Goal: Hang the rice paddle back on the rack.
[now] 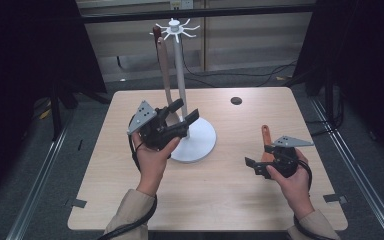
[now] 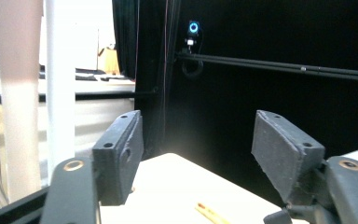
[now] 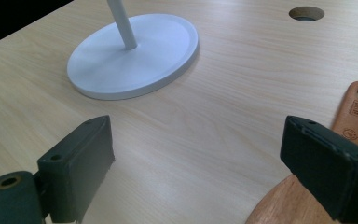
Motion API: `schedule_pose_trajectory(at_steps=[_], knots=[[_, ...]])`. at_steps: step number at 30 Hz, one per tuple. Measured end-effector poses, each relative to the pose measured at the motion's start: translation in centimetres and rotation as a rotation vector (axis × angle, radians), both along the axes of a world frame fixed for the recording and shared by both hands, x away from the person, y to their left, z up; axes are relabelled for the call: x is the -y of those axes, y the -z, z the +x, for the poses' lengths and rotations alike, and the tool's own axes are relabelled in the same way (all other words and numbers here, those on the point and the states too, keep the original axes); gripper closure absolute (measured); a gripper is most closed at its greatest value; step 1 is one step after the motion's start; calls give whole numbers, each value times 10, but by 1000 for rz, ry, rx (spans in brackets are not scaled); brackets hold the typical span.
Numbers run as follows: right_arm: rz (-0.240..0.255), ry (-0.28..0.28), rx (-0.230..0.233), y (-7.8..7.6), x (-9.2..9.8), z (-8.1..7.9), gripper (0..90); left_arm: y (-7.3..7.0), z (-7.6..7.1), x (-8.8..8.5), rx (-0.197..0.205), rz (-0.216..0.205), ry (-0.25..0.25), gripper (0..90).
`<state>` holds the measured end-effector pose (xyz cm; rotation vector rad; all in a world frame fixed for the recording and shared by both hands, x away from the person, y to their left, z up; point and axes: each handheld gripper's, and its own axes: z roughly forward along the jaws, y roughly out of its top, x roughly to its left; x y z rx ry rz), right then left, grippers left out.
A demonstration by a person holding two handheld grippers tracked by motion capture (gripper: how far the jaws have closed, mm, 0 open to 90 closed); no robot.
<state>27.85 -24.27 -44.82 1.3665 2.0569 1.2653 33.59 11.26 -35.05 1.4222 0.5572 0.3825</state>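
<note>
1. Pale wooden table [image 1: 130, 200] between dark curtains — white rack stand [image 1: 195, 142] left of centre.
2. Already hung: one wooden utensil [image 1: 165, 75] beside the pole; left gripper [image 1: 184, 116] spread, empty, near it.
3. Left to hang: wooden spatula [image 3: 354, 116] lying flat — right gripper [image 3: 196, 163] spread over it, not pinching.
4. Hard to tell: hook contact, spatula blade.

High view overlooks table [image 1: 260, 200]; finger cameras close, low.
</note>
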Motion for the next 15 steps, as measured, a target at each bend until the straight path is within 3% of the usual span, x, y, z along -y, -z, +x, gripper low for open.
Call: schedule_pose_trajectory(at_steps=[5, 15], knots=[[-5, 13, -5, 2, 4, 2, 88, 11, -3, 0, -22, 11, 8, 288], [-19, 27, -14, 5, 8, 4, 86, 24, -10, 10, -17, 50, 48, 201]])
